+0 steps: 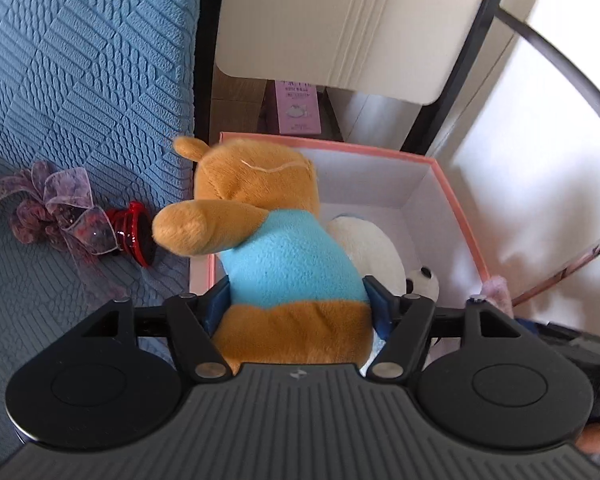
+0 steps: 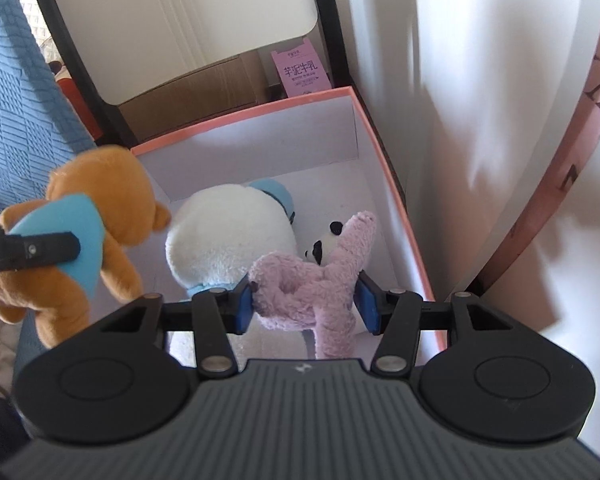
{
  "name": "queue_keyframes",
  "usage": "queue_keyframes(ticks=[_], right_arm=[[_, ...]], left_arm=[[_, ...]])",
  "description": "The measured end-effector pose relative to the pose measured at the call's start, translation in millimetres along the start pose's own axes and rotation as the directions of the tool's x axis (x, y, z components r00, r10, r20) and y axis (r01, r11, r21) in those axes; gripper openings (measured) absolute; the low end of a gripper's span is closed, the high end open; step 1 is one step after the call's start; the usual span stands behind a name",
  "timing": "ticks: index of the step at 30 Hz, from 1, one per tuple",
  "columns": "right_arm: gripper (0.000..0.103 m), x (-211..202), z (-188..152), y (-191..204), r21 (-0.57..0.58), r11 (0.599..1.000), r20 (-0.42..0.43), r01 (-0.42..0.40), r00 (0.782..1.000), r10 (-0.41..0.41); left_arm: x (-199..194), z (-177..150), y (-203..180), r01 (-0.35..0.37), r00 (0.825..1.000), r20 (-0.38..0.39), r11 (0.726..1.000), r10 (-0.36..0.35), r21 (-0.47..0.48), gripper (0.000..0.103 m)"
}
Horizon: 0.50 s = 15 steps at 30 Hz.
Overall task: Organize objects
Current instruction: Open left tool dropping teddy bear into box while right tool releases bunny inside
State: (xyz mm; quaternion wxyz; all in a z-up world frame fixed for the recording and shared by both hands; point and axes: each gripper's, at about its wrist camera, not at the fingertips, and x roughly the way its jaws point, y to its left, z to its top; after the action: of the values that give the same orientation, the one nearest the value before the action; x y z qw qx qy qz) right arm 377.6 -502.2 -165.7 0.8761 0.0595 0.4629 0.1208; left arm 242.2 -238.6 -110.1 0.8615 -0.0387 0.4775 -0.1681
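A brown bear (image 1: 284, 264) is clamped between the left gripper (image 1: 296, 304) pads, a pink plush (image 2: 308, 284) within the right gripper (image 2: 305, 304). Just ahead of both, white plush (image 2: 228, 236) and panda (image 2: 324, 244) are held in the pink-rimmed box (image 2: 260, 112)

Dead centre of the frame, the left gripper (image 1: 298, 304) has its blue pads pressed into both sides of the brown plush bear (image 1: 268, 240), right at the waist where the light-blue shirt meets the fur. The bear faces away, one arm flung toward the left. Behind it, spreading to the right, the pink-rimmed box (image 1: 456, 216) with white walls; inside, lower right, a white plush (image 1: 372, 248) and beside it a small panda face (image 1: 422, 282). Left half of the frame: blue quilted cover (image 1: 80, 80), with a purple ribbon bow (image 1: 56, 208) and something glossy red (image 1: 134, 232) touching it. Top centre, a pink carton (image 1: 296, 108) under a white panel (image 1: 340, 20).
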Motion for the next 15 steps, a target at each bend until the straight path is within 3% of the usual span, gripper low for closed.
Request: queue_keyframes(ticks=[2, 5, 15], right_arm=[[0.071, -4.9, 1.0, -1.8, 0.018, 1.0, 0.002, 0.006, 1.0, -0.006], [0.072, -16.1, 4.0, -0.3, 0.032, 0.999, 0.018, 0.012, 1.0, -0.012], [0.072, -76.8, 15.2, 30.7, 0.017, 1.0, 0.098, -0.023, 0.995, 0.021]], left_arm=[[-7.3, 2.4, -1.7, -0.006, 1.0, 0.016, 1.0, 0.005, 0.008, 0.08], [-26.9, 7.4, -2.8, -0.006, 0.998, 0.059, 1.0, 0.006, 0.013, 0.085], [-105.8, 12.9, 8.1, 0.056, 0.985, 0.162, 0.998, -0.055, -0.004, 0.085]])
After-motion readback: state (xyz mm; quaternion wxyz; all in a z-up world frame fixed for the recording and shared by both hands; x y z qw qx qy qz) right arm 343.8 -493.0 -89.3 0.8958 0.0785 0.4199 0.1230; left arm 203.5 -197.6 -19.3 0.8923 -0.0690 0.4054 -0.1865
